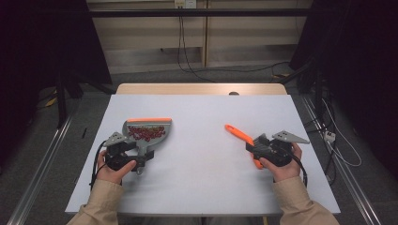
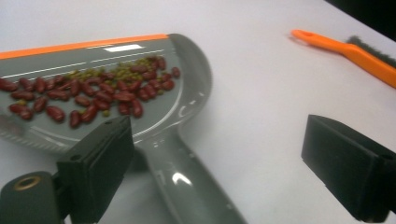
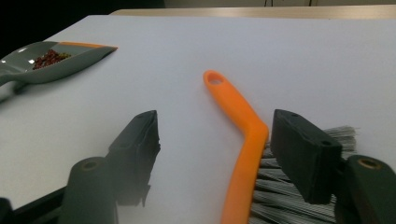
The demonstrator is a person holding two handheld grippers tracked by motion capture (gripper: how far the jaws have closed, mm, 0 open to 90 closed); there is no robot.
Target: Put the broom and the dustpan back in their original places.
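Release step, as I judge it: my left gripper stands spread astride the dustpan handle, left of centre in the high view; my right gripper stands spread beside the brush, right of centre. Neither pad seems to press. Next I would withdraw cleanly. Dustpan: glossy grey plastic, orange lip, holding red beans. Brush: orange handle, grey bristles.

Sleeves: beige, long, cuffed at both wrists.
Left gripper: black body, grey three-cornered plate on top, black cable looping from its rear.
Right gripper: black body, grey three-cornered plate, black cable trailing behind.
Jaws: blocky, matt black, square-ended pads.
Jaw mounts: dark rounded posts with brass-coloured screw sockets.
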